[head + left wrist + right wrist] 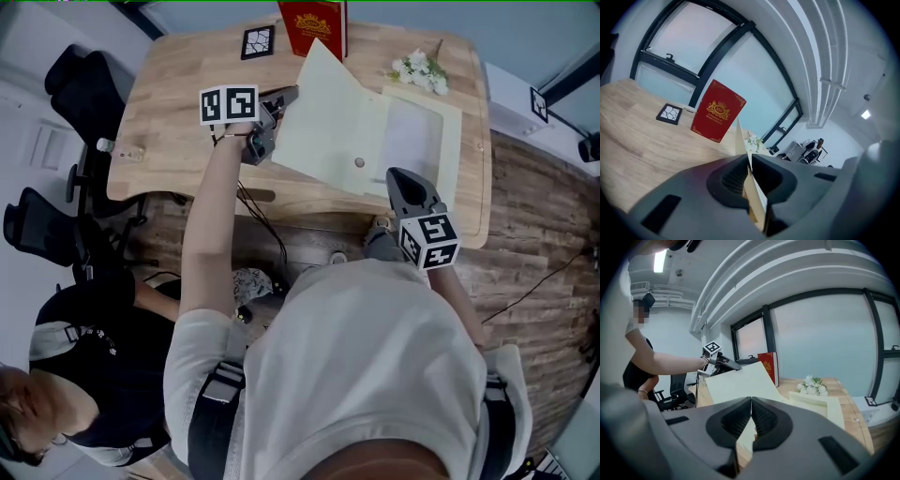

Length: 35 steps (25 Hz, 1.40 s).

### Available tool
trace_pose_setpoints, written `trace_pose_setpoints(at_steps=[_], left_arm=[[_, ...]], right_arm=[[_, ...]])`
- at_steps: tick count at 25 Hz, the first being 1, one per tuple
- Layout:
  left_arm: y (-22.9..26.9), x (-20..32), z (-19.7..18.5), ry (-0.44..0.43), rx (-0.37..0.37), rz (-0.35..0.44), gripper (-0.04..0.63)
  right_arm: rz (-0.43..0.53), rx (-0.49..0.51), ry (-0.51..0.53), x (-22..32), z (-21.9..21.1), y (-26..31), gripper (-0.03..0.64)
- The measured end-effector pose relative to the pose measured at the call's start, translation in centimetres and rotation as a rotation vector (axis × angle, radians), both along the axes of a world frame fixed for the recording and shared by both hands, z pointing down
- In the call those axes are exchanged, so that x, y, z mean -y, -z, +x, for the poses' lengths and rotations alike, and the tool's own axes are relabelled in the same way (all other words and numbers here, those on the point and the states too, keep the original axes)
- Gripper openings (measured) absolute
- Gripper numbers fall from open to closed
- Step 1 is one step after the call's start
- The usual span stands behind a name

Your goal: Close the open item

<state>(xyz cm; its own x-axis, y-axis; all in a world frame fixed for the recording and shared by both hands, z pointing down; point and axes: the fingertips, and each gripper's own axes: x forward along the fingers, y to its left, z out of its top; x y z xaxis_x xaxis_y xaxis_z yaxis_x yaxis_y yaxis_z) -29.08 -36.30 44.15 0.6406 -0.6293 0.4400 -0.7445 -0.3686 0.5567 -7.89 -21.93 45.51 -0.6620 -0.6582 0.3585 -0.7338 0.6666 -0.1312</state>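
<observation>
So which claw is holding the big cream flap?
The left claw. The raised cream flap is pinched between its jaws. The right claw is shut with nothing in it.

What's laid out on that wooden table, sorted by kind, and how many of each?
Cream folder, flap lifted: 1
Red book, standing: 1
White flower bunch: 1
Black patterned tile: 1
Total: 4
A small pale bit at the table's left edge is too small to name, so it is not counted.
</observation>
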Motion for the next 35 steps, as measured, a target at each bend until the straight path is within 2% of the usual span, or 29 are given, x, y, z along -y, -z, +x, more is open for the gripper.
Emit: trace_pose_setpoints(at_steps=[13,23,35], left_arm=[[2.0,-0.6,2.9,-0.059,-0.045,0.030,0.043],[3.6,-0.8,6.0,-0.112,-0.106,0.061,0.043],[5.0,-1.2,9.7,-0.137,-0.160,0.083,0.046]], right_arm=[[0.005,0.011,-0.080,-2.4,0.4,0.0,0.020],[0.012,0.014,-0.137,-3.7,1.0,0.0,0.020],[0.023,0.017,-0.117,-3.2,3.0,0.5,0.020]])
